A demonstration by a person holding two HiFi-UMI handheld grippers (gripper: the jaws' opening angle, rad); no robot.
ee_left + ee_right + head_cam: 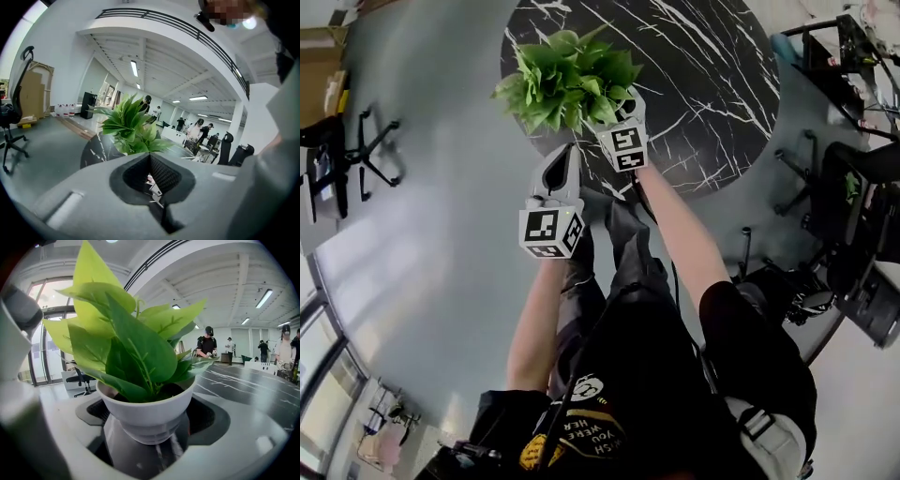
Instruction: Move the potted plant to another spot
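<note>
The potted plant [567, 80], broad green leaves in a white pot [147, 416], hangs over the near left edge of the round black marble table [703, 84]. My right gripper [617, 117] is shut on the pot, its jaws pressing both sides of the pot's lower part, and its marker cube [625, 148] shows just below the leaves. In the right gripper view the pot stands upright between the jaws. My left gripper [566, 157] hovers beside and below the plant, over the grey floor. Its jaws are shut with nothing between them, and the plant [131, 129] shows ahead of it.
A black office chair [342, 155] stands on the floor at the left. More chairs and desks [853, 216] crowd the right side. Cardboard boxes [30, 96] stand at the far left. Several people [201, 131] stand in the hall behind the table.
</note>
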